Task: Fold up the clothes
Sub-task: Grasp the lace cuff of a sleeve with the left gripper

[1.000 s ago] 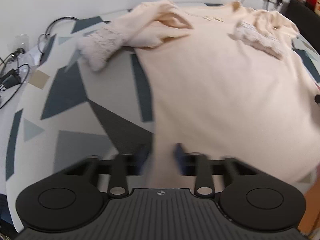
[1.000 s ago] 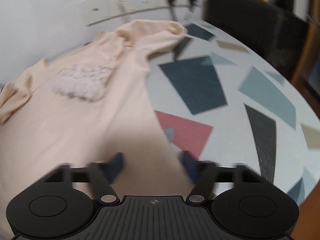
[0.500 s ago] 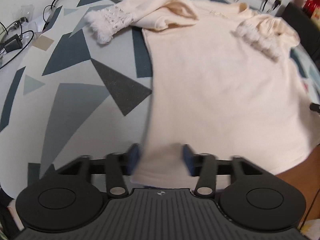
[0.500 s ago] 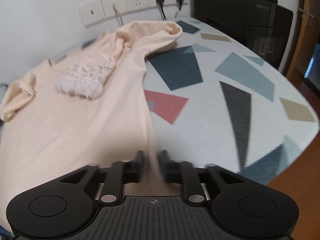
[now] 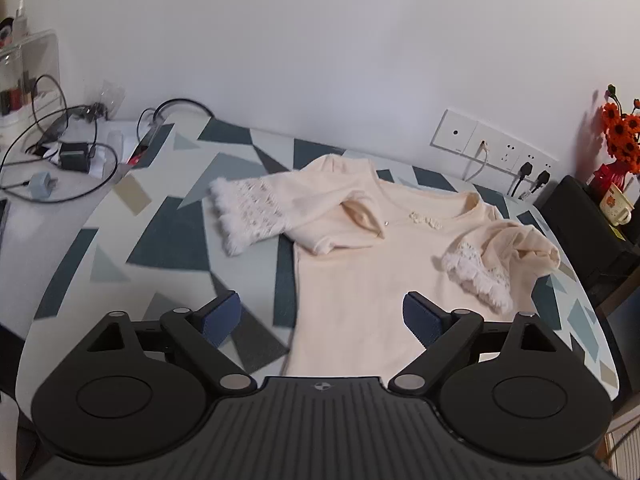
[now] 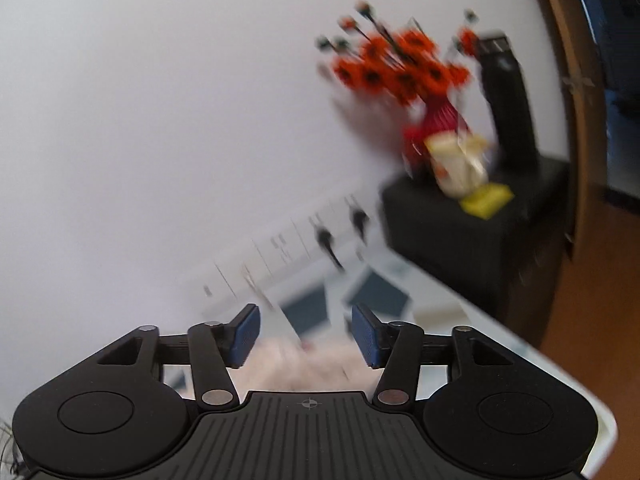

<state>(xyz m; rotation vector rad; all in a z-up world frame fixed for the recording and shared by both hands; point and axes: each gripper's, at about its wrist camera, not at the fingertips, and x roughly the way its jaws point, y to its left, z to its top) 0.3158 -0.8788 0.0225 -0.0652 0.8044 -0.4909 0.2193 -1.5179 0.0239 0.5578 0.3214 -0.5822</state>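
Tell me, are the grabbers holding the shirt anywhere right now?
No. The left gripper and right gripper hold nothing; their jaws are opening above the cream shirt.

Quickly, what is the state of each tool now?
Left tool: opening, empty, above the cream top.
Right tool: opening, holding nothing.

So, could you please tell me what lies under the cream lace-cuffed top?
The geometric-patterned tabletop shows around the cream lace-cuffed top; anything beneath the fabric is covered.
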